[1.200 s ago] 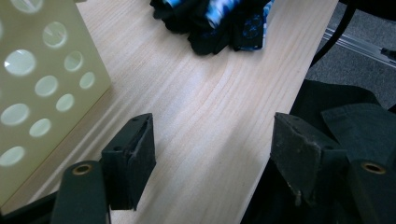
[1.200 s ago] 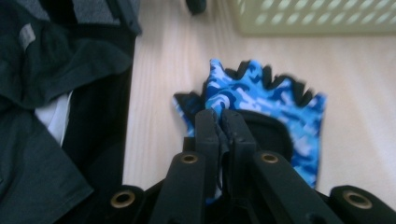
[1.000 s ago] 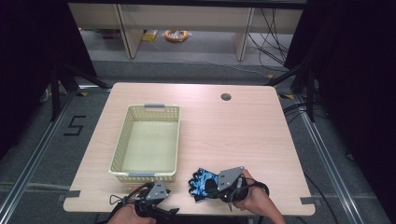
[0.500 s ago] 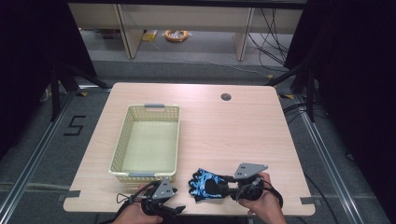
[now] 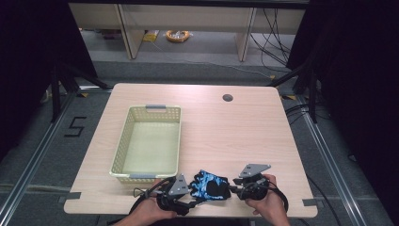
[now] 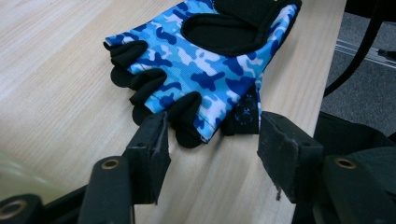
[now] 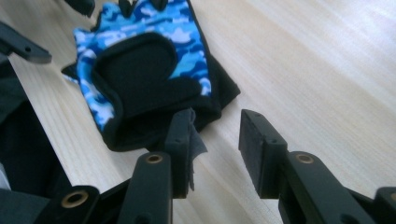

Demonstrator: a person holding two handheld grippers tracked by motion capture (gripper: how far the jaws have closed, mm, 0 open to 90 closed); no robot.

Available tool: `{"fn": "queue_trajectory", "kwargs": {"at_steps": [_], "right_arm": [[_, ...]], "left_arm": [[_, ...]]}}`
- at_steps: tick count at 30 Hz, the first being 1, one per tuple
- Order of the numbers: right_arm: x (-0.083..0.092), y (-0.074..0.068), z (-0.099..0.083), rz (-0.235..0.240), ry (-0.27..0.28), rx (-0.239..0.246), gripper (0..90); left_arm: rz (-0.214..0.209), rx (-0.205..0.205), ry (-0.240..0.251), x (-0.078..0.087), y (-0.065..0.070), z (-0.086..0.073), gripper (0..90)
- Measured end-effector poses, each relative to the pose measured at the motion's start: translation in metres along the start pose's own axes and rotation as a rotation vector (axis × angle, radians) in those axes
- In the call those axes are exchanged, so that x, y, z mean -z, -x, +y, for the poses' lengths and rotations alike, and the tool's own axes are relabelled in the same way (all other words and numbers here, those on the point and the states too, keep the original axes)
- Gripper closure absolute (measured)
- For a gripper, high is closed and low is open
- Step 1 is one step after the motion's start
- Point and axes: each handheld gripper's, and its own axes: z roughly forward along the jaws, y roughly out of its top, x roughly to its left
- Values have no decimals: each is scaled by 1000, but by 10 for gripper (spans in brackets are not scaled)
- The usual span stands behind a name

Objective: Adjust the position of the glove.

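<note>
Lying flat near the table's (image 5: 244, 127) near edge: one blue camouflage fingerless glove (image 5: 210, 184), between left gripper (image 5: 188, 203) and right gripper (image 5: 233, 190), both with jaws parted and grasping nothing. Yellow basket (image 5: 121, 146) stands just beyond, to the left.

**Table layout — near edge and left half**

The basket (image 5: 147, 143) sits on the left half of the table (image 5: 235, 127), its long axis running from near to far. The cable hole (image 5: 227, 98) lies toward the far edge, right of centre. The fingerless glove (image 5: 210, 184) lies flat at the near edge, just right of the basket's near corner. The left gripper (image 5: 188, 200) is just left of the glove, the right gripper (image 5: 234, 189) just right of it — both at the near edge.
</note>
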Motion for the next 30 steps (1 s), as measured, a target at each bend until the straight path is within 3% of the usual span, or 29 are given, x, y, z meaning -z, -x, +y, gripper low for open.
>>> {"fn": "queue_trajectory", "kwargs": {"at_steps": [2, 4, 6, 7, 8, 10, 11, 13, 16, 19, 23, 25, 27, 28, 29, 30], "right_arm": [[-3, 1, 0, 9, -19, 8, 658], [-8, 1, 1, 10, -14, 24, 659], [-11, 0, 3, 15, -22, 36, 660], [-12, 0, 5, 17, -38, 48, 663], [-14, -1, 6, 22, -43, 57, 665], [-18, -1, 8, 19, -52, 78, 719], [-19, 0, 10, 25, -57, 120, 753], [-19, -2, 9, 19, -63, 97, 780], [-17, -1, 12, 3, -79, 145, 868], [-16, -1, 13, -13, -82, 154, 894], [-10, -4, 15, -27, -44, 157, 896], [-3, -5, 18, -45, -25, 181, 897], [1, -5, 22, -70, -13, 195, 897], [2, -4, 25, -80, -6, 233, 897], [3, -5, 27, -90, -10, 218, 897], [1, -4, 29, -90, -13, 238, 897]], "left_arm": [[-4, -3, -2, -2, 0, 1, 441], [3, -32, -14, -4, -2, 2, 464], [-5, -16, -13, -7, -1, 1, 498], [2, -50, -25, -7, -2, 2, 513], [-2, -32, -23, -8, 0, 2, 526], [-5, -40, -17, -10, -1, 3, 581], [9, -78, -20, -10, -2, 4, 643], [20, -78, -36, -10, -3, 4, 670], [22, -89, -23, -9, -4, 5, 739], [38, -115, -18, -4, -2, 7, 789], [40, -120, 8, 2, 2, 11, 835], [52, -120, 31, 7, 4, 14, 845], [39, -139, 35, 11, 7, 18, 845], [41, -144, 54, 11, 11, 19, 844], [43, -149, 51, 11, 14, 19, 844], [42, -163, 47, 11, 17, 19, 844]]}}
